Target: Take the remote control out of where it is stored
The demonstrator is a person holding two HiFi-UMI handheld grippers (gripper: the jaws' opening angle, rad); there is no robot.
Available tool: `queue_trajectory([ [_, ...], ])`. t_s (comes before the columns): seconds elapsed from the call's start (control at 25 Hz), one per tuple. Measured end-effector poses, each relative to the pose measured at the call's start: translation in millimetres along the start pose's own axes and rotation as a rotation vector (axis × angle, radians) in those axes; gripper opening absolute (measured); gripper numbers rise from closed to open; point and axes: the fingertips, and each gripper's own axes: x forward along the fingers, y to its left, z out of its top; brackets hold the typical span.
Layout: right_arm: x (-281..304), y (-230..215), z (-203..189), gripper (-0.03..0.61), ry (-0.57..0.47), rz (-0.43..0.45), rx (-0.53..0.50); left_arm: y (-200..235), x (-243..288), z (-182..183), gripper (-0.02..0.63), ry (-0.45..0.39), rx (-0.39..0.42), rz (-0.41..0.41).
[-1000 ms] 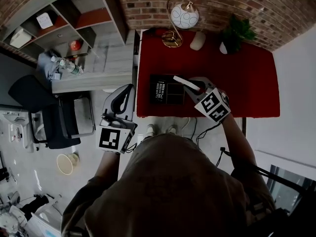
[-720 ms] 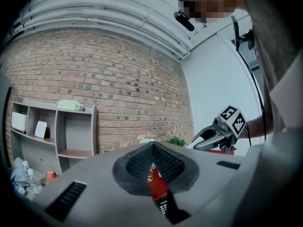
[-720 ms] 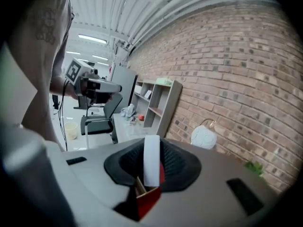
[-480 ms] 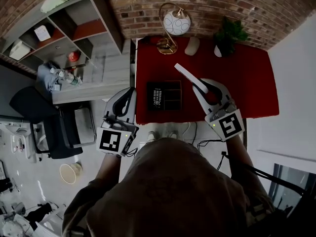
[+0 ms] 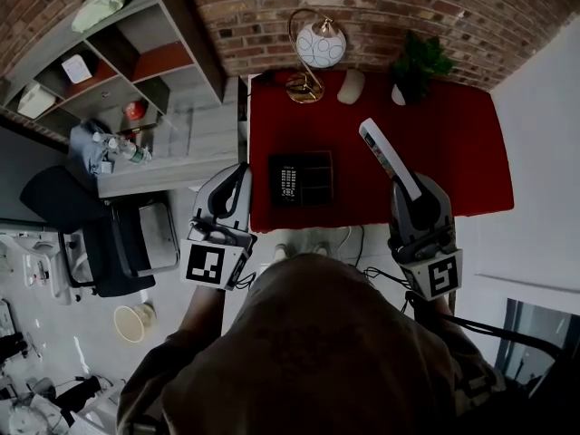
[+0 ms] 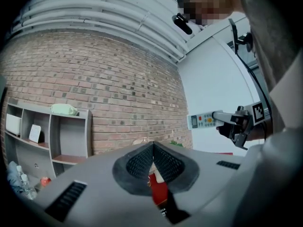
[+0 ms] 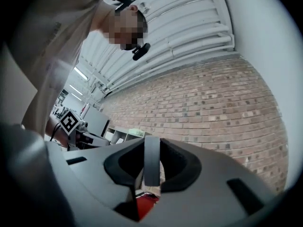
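Observation:
The white remote control [image 5: 388,159] is up in the air over the red table [image 5: 462,143], pointing away from me, with my right gripper [image 5: 405,187] shut on its near end. In the right gripper view the remote [image 7: 152,160] stands edge-on between the pads. The left gripper view catches its buttoned face [image 6: 204,120] sticking out of the right gripper [image 6: 233,123]. The black storage box [image 5: 304,178] sits at the table's left front, and a dark keypad device [image 5: 288,180] lies in its left compartment. My left gripper [image 5: 237,174] hovers beside the table's left edge, shut [image 6: 152,156] and empty.
A brass lamp with a white globe [image 5: 317,45], a small white object [image 5: 352,85] and a potted plant [image 5: 422,62] line the table's back against the brick wall. A grey desk [image 5: 181,125] and shelf unit [image 5: 109,34] stand to the left, an office chair [image 5: 109,220] below them.
My right gripper has carried the remote up and away from the black box, to the right and toward me. The left gripper has hardly shifted.

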Motion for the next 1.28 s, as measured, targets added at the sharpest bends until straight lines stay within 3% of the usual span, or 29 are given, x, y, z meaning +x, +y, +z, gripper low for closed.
queue_trajectory([
  [0.24, -21, -13, 9, 0.081, -0.03, -0.067, 0.037, 2, 0, 4, 0.011, -0.011, 0.005, 0.005],
  [1.12, -16, 4, 2, 0.081, 0.034, -0.021, -0.012, 4, 2, 3, 0.011, -0.006, 0.009, -0.002],
  [1.28, -10, -4, -4, 0.081, 0.054, -0.013, -0.063, 3, 4, 3, 0.011, -0.006, 0.01, -0.007],
])
